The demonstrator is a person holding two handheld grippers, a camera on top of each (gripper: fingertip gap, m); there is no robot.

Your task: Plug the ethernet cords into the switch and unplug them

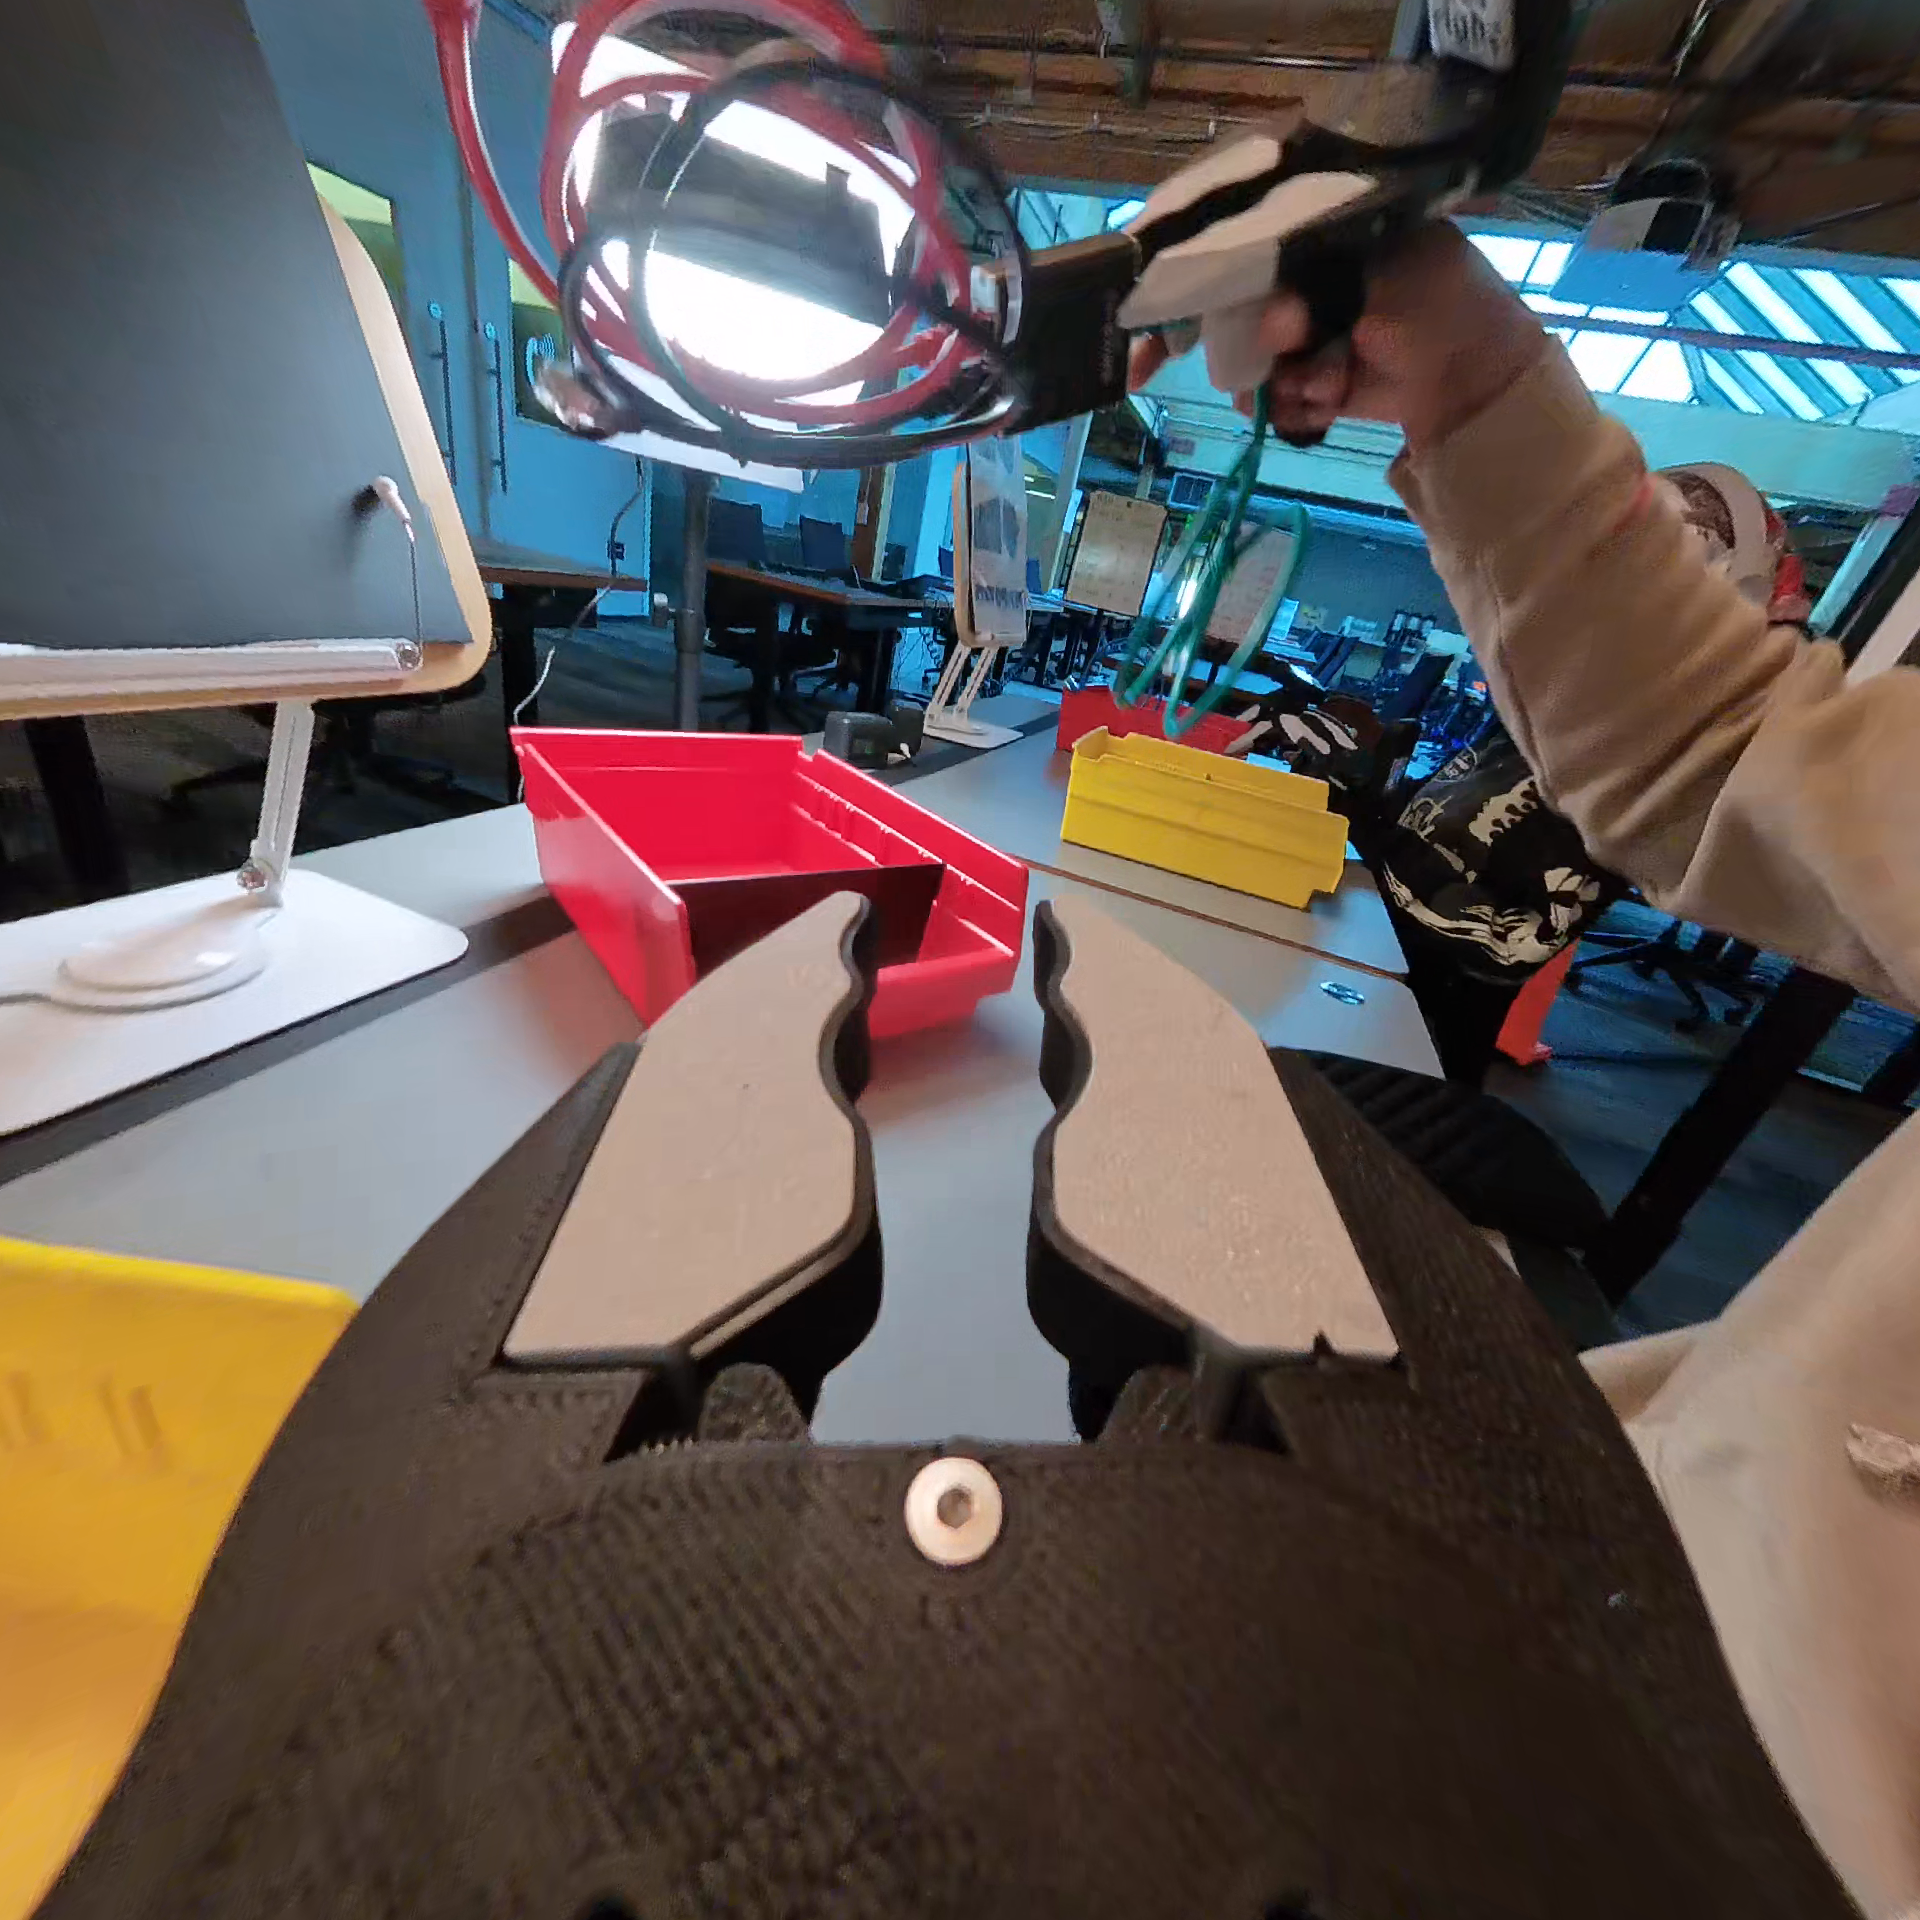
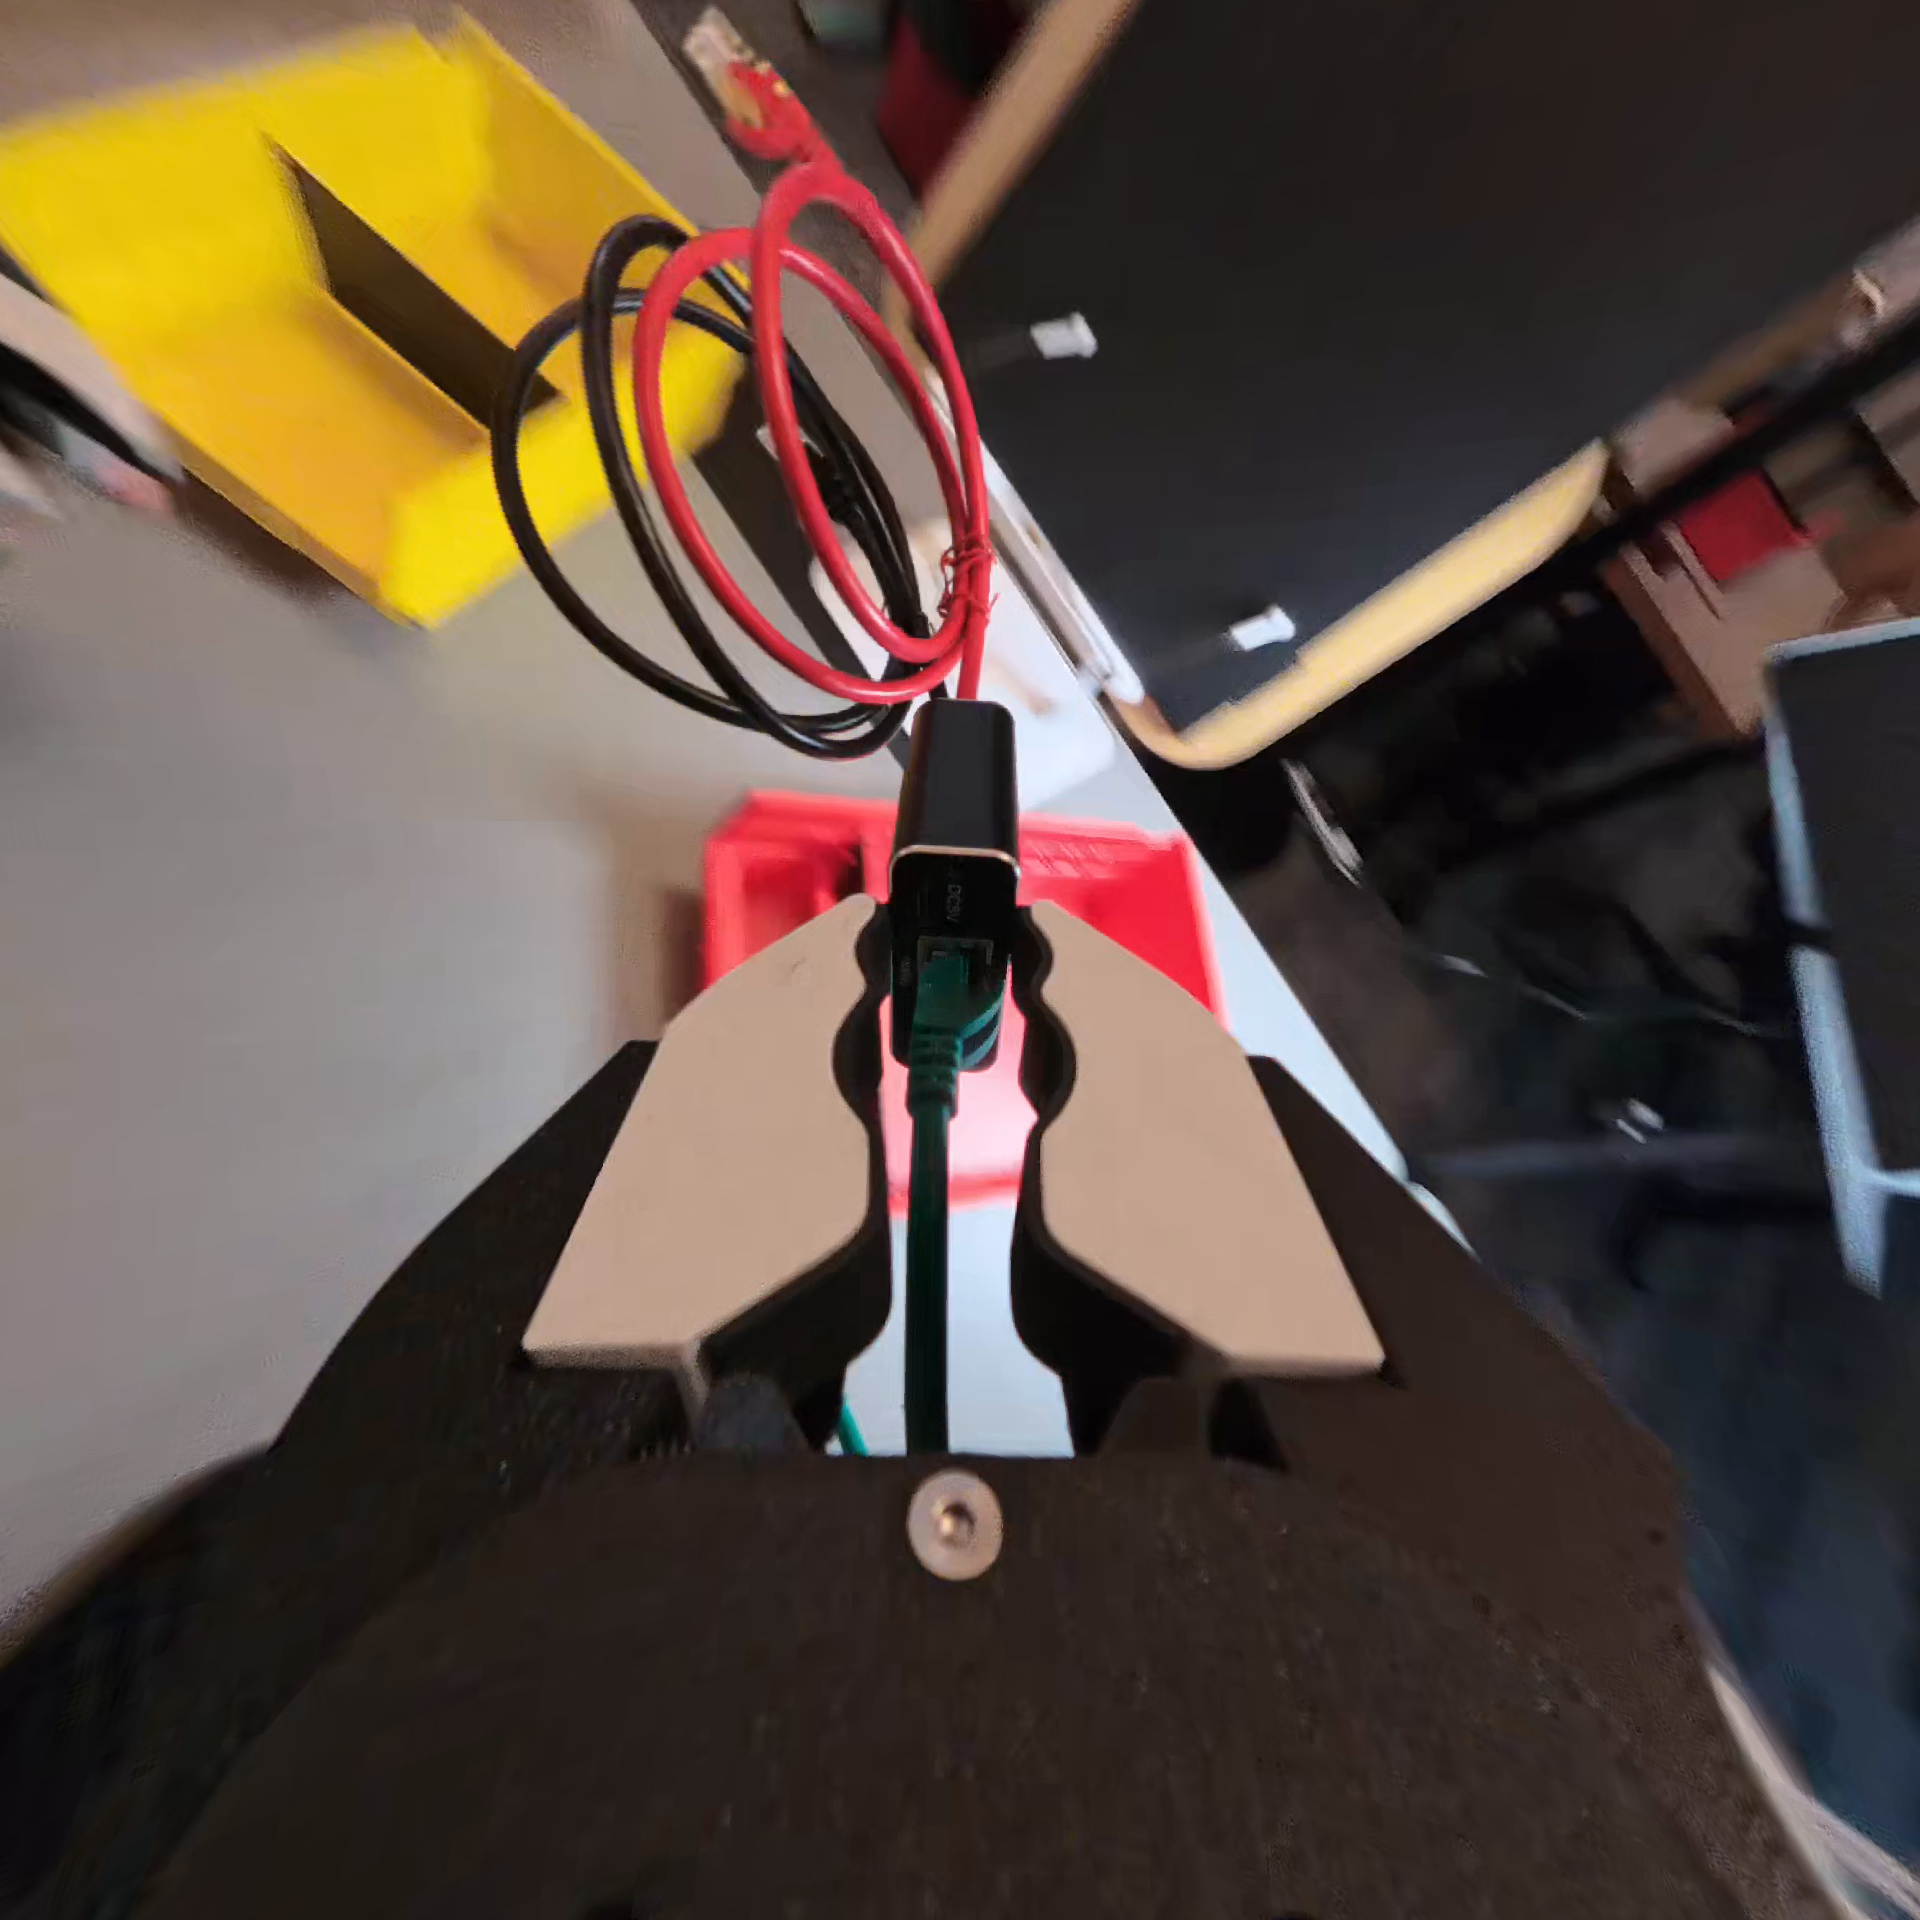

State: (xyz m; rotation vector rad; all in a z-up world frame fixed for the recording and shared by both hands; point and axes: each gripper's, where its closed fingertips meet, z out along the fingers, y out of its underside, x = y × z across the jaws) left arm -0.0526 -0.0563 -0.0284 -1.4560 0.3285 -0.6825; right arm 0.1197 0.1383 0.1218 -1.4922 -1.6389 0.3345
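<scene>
My right gripper (image 2: 951,920) is shut on a small black switch (image 2: 954,821), held in the air end-on between the fingertips. A green ethernet cord (image 2: 930,1195) is plugged into the switch's near face and runs back between the fingers. A coiled red cord (image 2: 831,436) and a coiled black cord (image 2: 582,499) hang from its far end. In the left wrist view the same right gripper (image 1: 1174,270) holds the switch (image 1: 1060,332) high up, with the red and black coils (image 1: 769,281) beside it and the green cord (image 1: 1216,603) dangling. My left gripper (image 1: 951,935) is open and empty, low over the grey table (image 1: 312,1122).
A red bin (image 1: 748,831) stands on the table just beyond my left fingertips. A yellow bin (image 1: 1195,816) stands farther right, another yellow bin (image 1: 114,1455) at the near left. A dark board on a white stand (image 1: 208,364) is at the left. A person's sleeve (image 1: 1662,665) reaches in from the right. Tip to tip, the grippers are about 30 centimeters apart.
</scene>
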